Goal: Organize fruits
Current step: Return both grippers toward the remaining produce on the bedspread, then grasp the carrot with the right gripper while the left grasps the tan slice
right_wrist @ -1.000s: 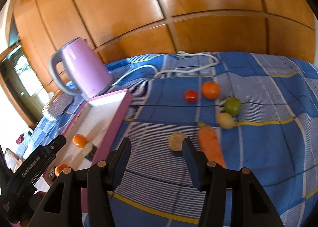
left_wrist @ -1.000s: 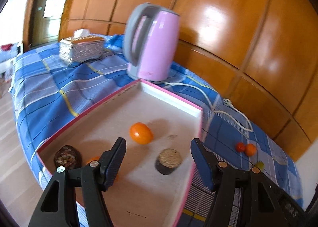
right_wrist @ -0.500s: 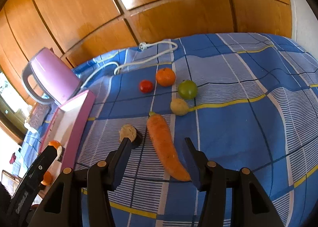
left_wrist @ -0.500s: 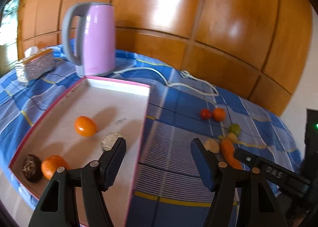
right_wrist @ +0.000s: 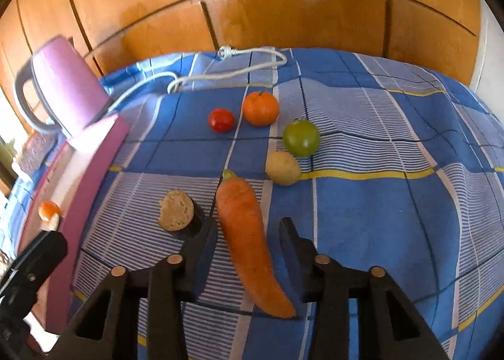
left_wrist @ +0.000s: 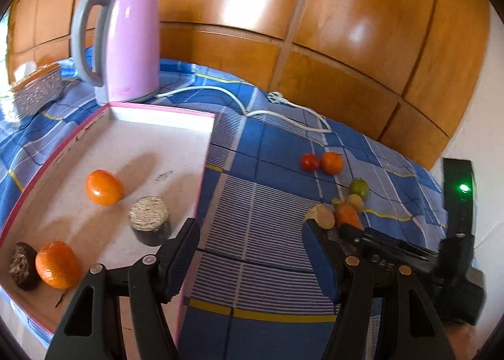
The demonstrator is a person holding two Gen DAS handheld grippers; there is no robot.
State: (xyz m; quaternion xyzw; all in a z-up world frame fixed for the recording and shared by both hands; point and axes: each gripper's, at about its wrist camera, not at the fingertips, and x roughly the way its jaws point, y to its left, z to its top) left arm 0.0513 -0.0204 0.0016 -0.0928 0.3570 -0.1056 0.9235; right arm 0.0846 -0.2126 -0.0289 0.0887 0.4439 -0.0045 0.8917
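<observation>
Right wrist view: the right hand-held gripper [right_wrist: 249, 227] is down over the carrot [right_wrist: 245, 243], one finger on each side of it, and the jaws are closing in, with a gap showing on both sides, so no squeeze on it yet. That carrot lies on the blue checked cloth [right_wrist: 378, 202], green tip pointing away. Just left of it sits a cut dark-skinned fruit [right_wrist: 179, 213], pale face up. Beyond the tip, a yellowish round fruit [right_wrist: 282, 168] and a green tomato [right_wrist: 301, 137] sit touching or nearly so, then a mandarin [right_wrist: 260, 108] and a small red tomato [right_wrist: 221, 120] close together.

Over on the left wrist view, the left hand-held gripper [left_wrist: 250, 232] hangs with its fingers spread and nothing between them, above the cloth beside the pink-rimmed tray [left_wrist: 157, 112]. In that tray: an orange fruit [left_wrist: 104, 187], a second cut dark fruit [left_wrist: 149, 221] near it, and at the near corner another mandarin [left_wrist: 56, 264] beside a dark brown fruit [left_wrist: 20, 265]. A pink kettle [left_wrist: 126, 42] stands behind the tray, its white cord [left_wrist: 283, 108] trailing across the cloth. A patterned box [left_wrist: 37, 90] sits far left.
</observation>
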